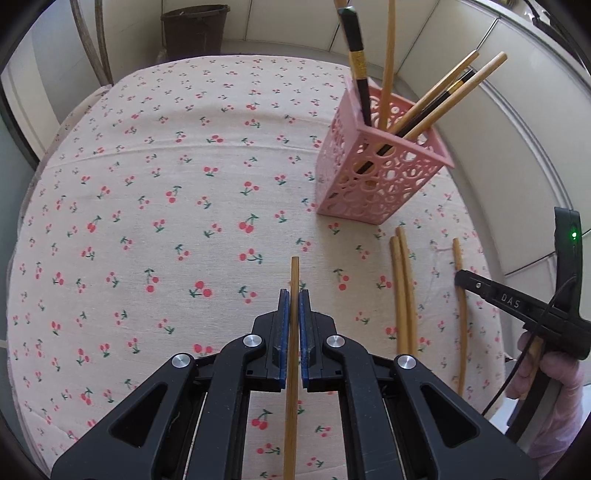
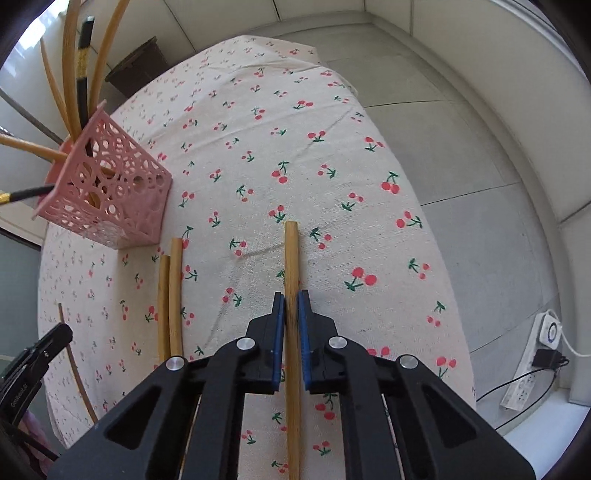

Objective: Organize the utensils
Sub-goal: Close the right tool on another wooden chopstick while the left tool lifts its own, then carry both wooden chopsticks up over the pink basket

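**Chopsticks pinched in both hand-held grippers beside the pink holder**

Chopsticks are the nearest thing in each wrist view. The left hand-held gripper (image 1: 294,295) has its blue pads pressed onto a thin bamboo chopstick (image 1: 293,273) whose tip pokes out toward 12 o'clock over the cherry-print cloth (image 1: 166,184) on the desk. The right hand-held gripper (image 2: 291,297) likewise pinches a thicker wooden chopstick (image 2: 291,254), lying along the cloth.

Farther out, a loose pair of chopsticks (image 2: 170,295) lies side by side at 9 o'clock of the right gripper; the left view shows the same pair at 3 o'clock.

Beyond them stands the pink lattice holder (image 1: 373,173), at 1 o'clock in the left view, filled with wooden and black chopsticks leaning outward.

Only the right view shows a white power strip (image 2: 532,362) on the floor at 4 o'clock; only the left view shows a gloved hand (image 1: 550,373) on the right gripper's handle. A dark bin (image 1: 195,29) sits past the desk's far edge.
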A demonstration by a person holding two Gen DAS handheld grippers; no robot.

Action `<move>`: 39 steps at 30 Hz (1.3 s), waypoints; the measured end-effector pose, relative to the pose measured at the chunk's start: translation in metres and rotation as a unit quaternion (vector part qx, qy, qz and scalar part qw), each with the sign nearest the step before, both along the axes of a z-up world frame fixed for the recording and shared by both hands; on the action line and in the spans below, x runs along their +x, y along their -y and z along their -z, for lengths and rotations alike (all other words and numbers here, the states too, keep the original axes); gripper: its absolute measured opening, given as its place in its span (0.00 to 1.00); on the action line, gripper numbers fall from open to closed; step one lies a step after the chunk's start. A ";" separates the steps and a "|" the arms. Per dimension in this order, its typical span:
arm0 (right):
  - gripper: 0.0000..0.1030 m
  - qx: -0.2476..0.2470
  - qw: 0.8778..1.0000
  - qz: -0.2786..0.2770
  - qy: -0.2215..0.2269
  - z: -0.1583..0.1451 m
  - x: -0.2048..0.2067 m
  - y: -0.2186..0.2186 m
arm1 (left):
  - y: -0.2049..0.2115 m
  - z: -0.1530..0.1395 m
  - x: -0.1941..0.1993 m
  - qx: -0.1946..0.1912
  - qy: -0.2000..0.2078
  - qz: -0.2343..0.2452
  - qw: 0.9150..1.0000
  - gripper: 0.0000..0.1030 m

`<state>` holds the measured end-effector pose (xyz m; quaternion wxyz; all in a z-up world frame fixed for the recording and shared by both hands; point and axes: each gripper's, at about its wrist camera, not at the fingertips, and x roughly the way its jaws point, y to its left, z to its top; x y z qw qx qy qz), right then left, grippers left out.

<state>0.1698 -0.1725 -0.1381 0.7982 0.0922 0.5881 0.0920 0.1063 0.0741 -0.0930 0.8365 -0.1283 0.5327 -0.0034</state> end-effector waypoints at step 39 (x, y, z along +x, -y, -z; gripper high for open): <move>0.07 0.034 0.982 -0.013 0.187 -0.123 -0.063 -0.005 | -0.010 -0.082 -0.053 -0.017 0.171 0.016 0.985 0.04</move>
